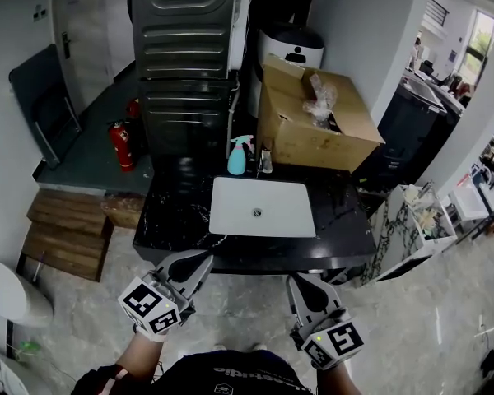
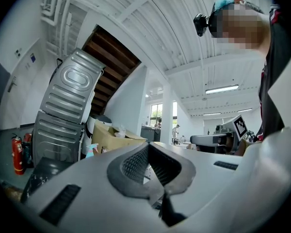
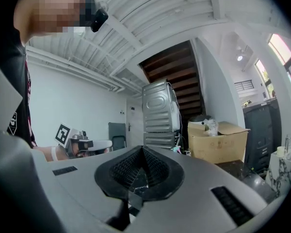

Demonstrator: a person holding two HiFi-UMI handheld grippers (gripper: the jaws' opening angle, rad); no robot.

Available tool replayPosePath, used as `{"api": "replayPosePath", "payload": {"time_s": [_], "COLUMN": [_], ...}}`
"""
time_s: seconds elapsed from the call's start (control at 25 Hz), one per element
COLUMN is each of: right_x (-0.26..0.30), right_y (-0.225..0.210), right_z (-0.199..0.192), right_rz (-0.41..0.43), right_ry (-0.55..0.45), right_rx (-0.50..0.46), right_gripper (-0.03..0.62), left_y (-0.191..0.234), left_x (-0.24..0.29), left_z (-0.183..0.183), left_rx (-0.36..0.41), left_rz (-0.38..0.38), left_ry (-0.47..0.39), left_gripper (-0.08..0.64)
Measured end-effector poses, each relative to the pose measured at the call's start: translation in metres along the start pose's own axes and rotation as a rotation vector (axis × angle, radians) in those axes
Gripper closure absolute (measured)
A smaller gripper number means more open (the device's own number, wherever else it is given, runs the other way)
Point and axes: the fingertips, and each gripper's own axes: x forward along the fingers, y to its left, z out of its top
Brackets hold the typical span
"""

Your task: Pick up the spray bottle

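The spray bottle (image 1: 239, 156) is teal with a white trigger head. It stands upright at the back of the black marble counter (image 1: 173, 212), just behind the white sink basin (image 1: 262, 206). It also shows small and far off in the left gripper view as the spray bottle (image 2: 90, 151), and tiny in the right gripper view as the spray bottle (image 3: 177, 150). My left gripper (image 1: 199, 259) is short of the counter's near edge, shut and empty. My right gripper (image 1: 300, 280) hovers beside it, also shut with nothing between its jaws. Both point toward the counter.
An open cardboard box (image 1: 313, 118) sits on the counter right of the bottle. Two stacked grey metal appliances (image 1: 185, 56) rise behind the counter. A red fire extinguisher (image 1: 122, 146) and wooden steps (image 1: 66, 229) are on the left, and a marble-patterned stand (image 1: 403, 229) is on the right.
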Motion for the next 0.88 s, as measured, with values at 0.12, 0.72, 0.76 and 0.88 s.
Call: {"api": "replayPosePath", "payload": {"time_s": [0.12,0.72,0.76,0.88], "right_x": [0.004,0.067,0.075,0.1], "right_y": [0.005,-0.064,-0.073,-0.108], "right_z": [-0.003,-0.018,-0.016,-0.007], "right_rz": [-0.008,0.021,0.031,0.056], "right_ry": [0.0,0.034,0.029,0.007], "right_rx": [0.003,-0.009,-0.011,-0.012], "right_gripper": [0.555,0.555,0.555,0.555], "left_y": [0.008,0.058,0.065,0.081], "left_x": [-0.001,0.072,0.082,0.116], "left_z": [-0.006,-0.025,-0.025,-0.02], "left_rx": [-0.013,0.015,0.013,0.008], "left_rz": [-0.006,-0.011,0.0,0.032], "left_ry": [0.003,0.032,0.033,0.027], "left_gripper": [0.545,0.545,0.545,0.545]}}
